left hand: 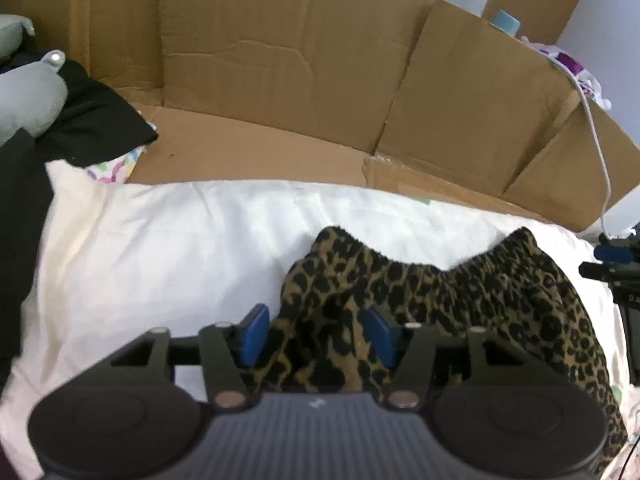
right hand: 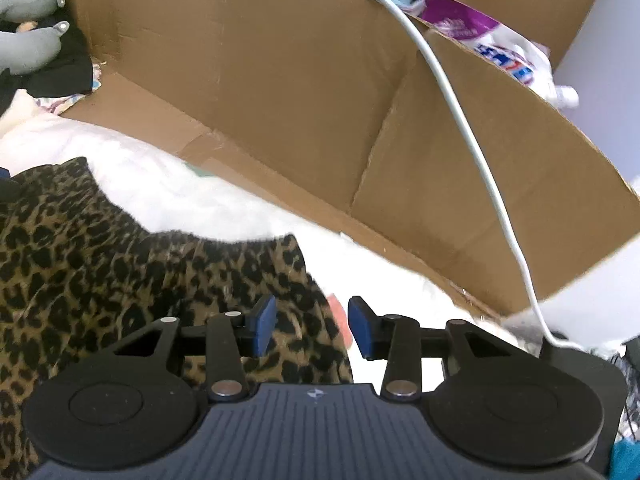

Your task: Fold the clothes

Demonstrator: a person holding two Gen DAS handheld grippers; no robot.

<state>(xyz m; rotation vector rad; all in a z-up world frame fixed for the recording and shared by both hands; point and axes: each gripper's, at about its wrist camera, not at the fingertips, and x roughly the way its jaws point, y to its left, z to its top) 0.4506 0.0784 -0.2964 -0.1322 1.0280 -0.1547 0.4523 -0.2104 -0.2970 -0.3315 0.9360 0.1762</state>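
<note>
1. The leopard-print garment (left hand: pixel 460 300) lies bunched on a white padded surface (left hand: pixel 160 248). Its gathered elastic waistband (left hand: pixel 420 256) arches along the far edge, toward twelve o'clock in the left wrist view. The cloth is rumpled and heaped, not flat, and no crisp fold line shows. I judge the folding to be at an early or middle stage: the piece is laid down, but smoothing and at least one clean fold remain.

2. The left gripper (left hand: pixel 318 334) has its jaws spread. A ridge of the leopard cloth rises between the blue pads (left hand: pixel 254 332), but neither pad visibly presses on it, so nothing is pinched. From this gripper most of the garment runs off toward two and three o'clock.

3. The right gripper (right hand: pixel 312 330) also stands with jaws apart. The garment's right edge (right hand: pixel 320 312) passes under the left pad and ends between the two; the right pad hangs over bare white surface. From here the garment spreads toward nine and ten o'clock, filling the lower left of the right wrist view. A small pinkish patch (right hand: pixel 338 312) shows in the gap; I cannot tell what it is.

4. Farther out, a flattened cardboard wall (left hand: pixel 300 60) stands behind the white surface from ten to two o'clock. A white cable (right hand: pixel 460 100) drapes over it on the right. Dark clothing (left hand: pixel 92 116) and a grey soft toy (left hand: pixel 28 100) sit at the far left, around ten o'clock, well apart from the garment.
</note>
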